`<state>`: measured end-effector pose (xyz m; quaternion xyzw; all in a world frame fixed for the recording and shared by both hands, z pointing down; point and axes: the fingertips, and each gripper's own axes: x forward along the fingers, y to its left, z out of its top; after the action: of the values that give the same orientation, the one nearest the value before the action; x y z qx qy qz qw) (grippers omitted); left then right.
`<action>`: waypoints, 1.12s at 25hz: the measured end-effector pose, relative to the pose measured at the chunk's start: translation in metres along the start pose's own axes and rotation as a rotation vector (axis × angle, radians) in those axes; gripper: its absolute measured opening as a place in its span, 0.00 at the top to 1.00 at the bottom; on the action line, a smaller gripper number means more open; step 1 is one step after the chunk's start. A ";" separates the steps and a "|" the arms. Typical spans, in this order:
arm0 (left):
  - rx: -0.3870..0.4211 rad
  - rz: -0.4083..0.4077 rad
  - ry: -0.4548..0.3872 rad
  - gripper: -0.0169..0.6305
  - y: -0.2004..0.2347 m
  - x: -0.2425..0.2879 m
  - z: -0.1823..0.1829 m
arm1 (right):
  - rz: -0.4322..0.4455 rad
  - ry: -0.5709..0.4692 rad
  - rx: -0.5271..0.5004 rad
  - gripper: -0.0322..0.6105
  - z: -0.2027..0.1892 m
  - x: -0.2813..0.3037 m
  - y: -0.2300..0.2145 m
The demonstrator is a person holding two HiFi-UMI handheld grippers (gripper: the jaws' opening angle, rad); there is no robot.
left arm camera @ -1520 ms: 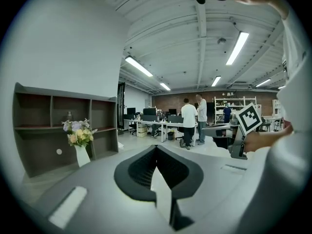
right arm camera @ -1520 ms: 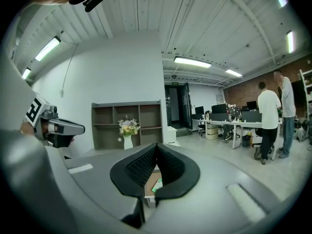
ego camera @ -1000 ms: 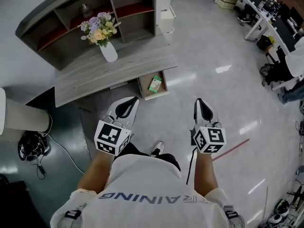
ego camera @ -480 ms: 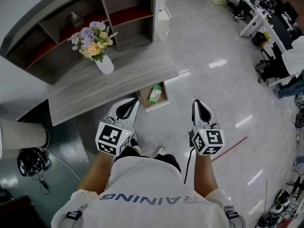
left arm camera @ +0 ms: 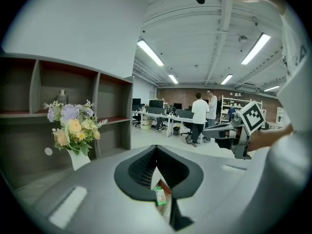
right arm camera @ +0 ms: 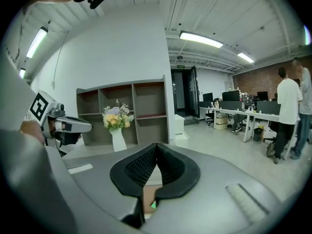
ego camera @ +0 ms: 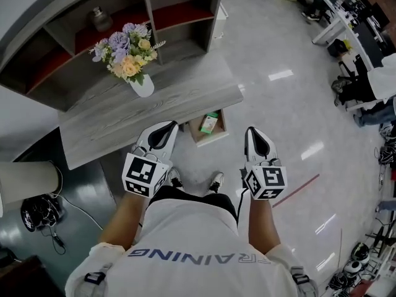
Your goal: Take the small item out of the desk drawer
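A grey wooden desk [ego camera: 111, 119] has a drawer [ego camera: 218, 136] pulled open at its right end. In the drawer lies a small green and white box [ego camera: 210, 124]. My left gripper [ego camera: 168, 127] hovers over the desk's front edge, just left of the drawer, shut and empty. My right gripper [ego camera: 252, 132] hangs over the floor to the right of the drawer, also shut with nothing in it. In the left gripper view the box [left arm camera: 159, 196] shows through the gap below the closed tips [left arm camera: 156, 147]. The right gripper view shows a green sliver of the box [right arm camera: 153, 204] below its tips [right arm camera: 156, 145].
A white vase of flowers [ego camera: 141, 79] stands on the desk, with a cubby shelf unit [ego camera: 124, 17] behind it. A white cylinder [ego camera: 25, 181] and headphones with a cable [ego camera: 40, 212] lie at the left. Office desks and people [left arm camera: 200, 116] fill the far right.
Both grippers have moved forward toward the desk. The left one now reaches over the desk's front edge, and the open drawer lies between the two tips. Both stayed shut.
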<state>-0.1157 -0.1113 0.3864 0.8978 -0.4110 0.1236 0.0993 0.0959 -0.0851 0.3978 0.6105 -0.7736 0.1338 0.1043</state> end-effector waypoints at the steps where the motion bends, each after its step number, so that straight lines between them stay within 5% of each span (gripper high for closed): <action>1: -0.003 0.008 0.000 0.98 0.001 0.002 0.000 | 0.007 -0.002 0.001 0.93 0.001 0.003 -0.002; 9: -0.008 0.038 0.005 0.98 -0.018 0.019 0.007 | 0.037 -0.021 0.010 0.90 0.006 0.009 -0.033; 15: -0.016 0.031 0.012 0.98 -0.030 0.028 0.008 | 0.049 -0.019 0.010 0.66 0.007 0.008 -0.041; 21: -0.010 0.018 0.012 0.98 -0.038 0.036 0.011 | 0.069 0.015 0.014 0.27 -0.001 0.012 -0.042; 28: -0.022 0.024 0.037 0.98 -0.037 0.035 0.003 | 0.109 0.057 0.081 0.15 -0.020 0.019 -0.038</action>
<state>-0.0647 -0.1135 0.3913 0.8891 -0.4213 0.1369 0.1152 0.1285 -0.1039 0.4261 0.5671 -0.7965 0.1876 0.0941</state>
